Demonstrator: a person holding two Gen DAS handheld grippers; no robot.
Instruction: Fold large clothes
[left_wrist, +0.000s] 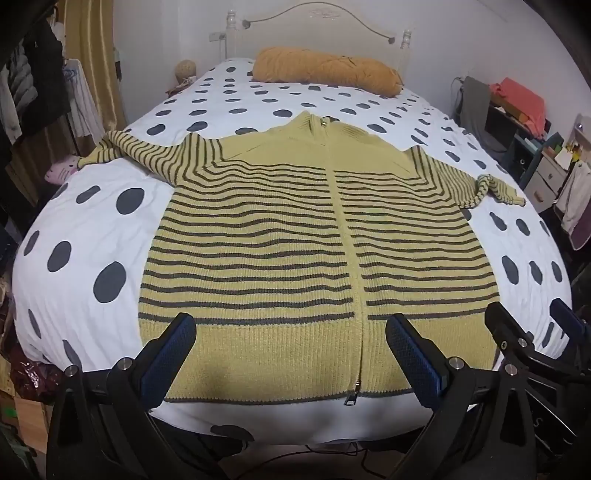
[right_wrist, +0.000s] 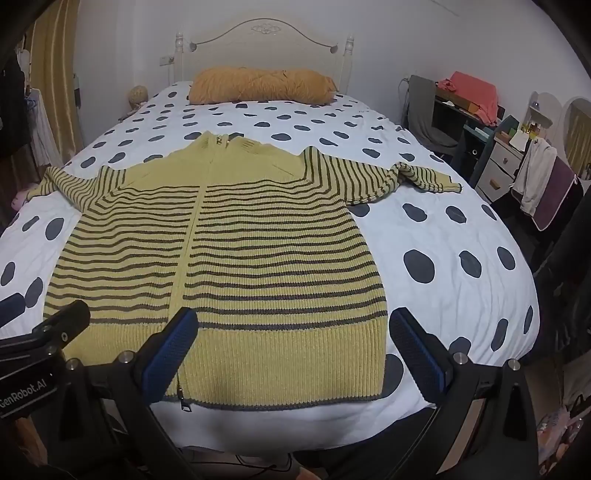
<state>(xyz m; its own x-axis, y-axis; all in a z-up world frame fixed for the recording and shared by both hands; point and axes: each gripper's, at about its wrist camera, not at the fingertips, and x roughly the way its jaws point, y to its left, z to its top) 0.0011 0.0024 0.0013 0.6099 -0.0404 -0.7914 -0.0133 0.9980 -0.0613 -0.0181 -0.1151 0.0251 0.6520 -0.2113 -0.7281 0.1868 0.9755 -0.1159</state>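
Note:
A yellow zip cardigan with dark stripes (left_wrist: 295, 236) lies flat and front up on the bed, hem toward me and both sleeves spread out; it also shows in the right wrist view (right_wrist: 240, 251). My left gripper (left_wrist: 291, 328) is open and empty, hovering over the hem left of the zip. My right gripper (right_wrist: 291, 325) is open and empty, over the hem right of the zip. The right gripper also shows in the left wrist view (left_wrist: 532, 317). One finger (right_wrist: 62, 321) of the left gripper shows at the left edge of the right wrist view.
The bed has a white cover with dark dots (left_wrist: 96, 236) and an orange bolster pillow (left_wrist: 325, 70) at the headboard. Clothes hang at the left (left_wrist: 37, 85). A chair, a desk and drawers (right_wrist: 495, 158) stand to the right of the bed.

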